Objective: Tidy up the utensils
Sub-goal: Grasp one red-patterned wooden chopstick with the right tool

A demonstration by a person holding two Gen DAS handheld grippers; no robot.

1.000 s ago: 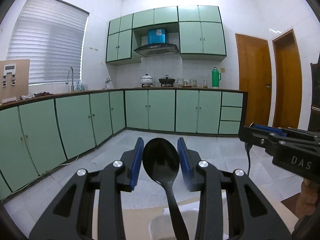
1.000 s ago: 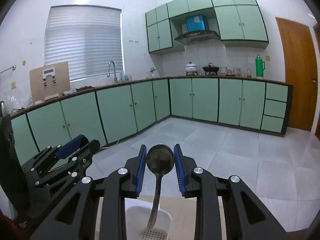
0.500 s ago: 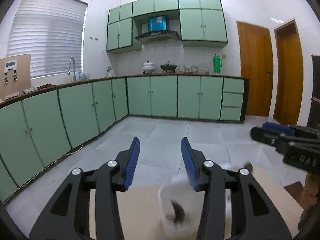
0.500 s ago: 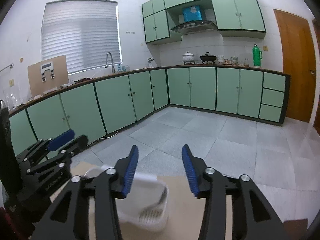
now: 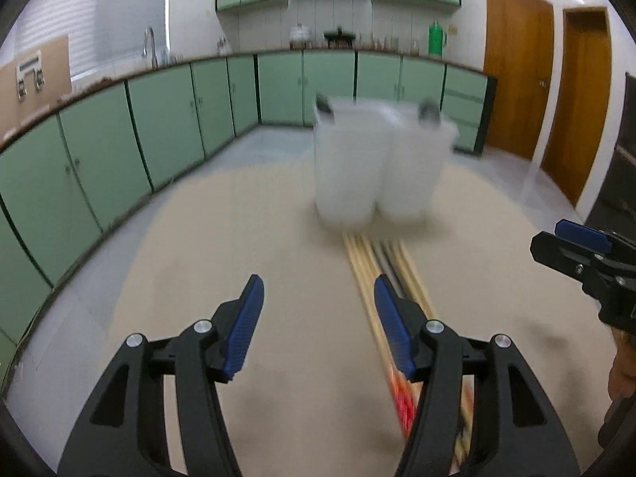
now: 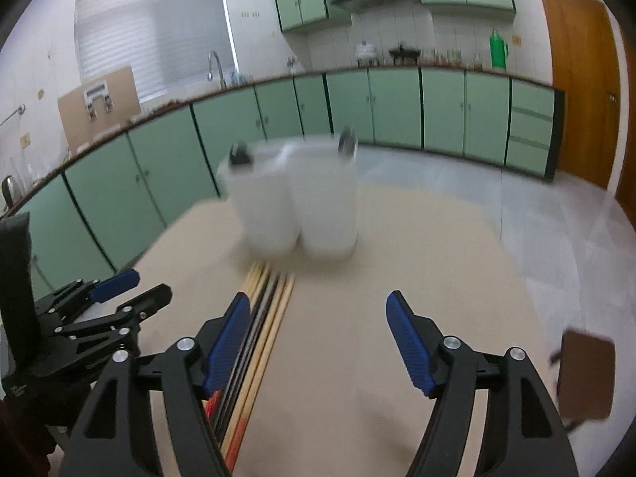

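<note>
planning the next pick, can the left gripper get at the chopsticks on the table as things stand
Probably yes: the left gripper is empty, its fingers opening, and the chopsticks lie bare on the table just ahead, under its right finger. Nothing blocks them.

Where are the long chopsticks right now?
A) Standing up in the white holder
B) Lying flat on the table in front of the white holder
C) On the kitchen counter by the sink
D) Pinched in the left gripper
B: the chopsticks lie flat in a bundle on the table, running from the foot of the white utensil holder back toward the camera; the holder shows only two spoon tips at its rim.
</note>
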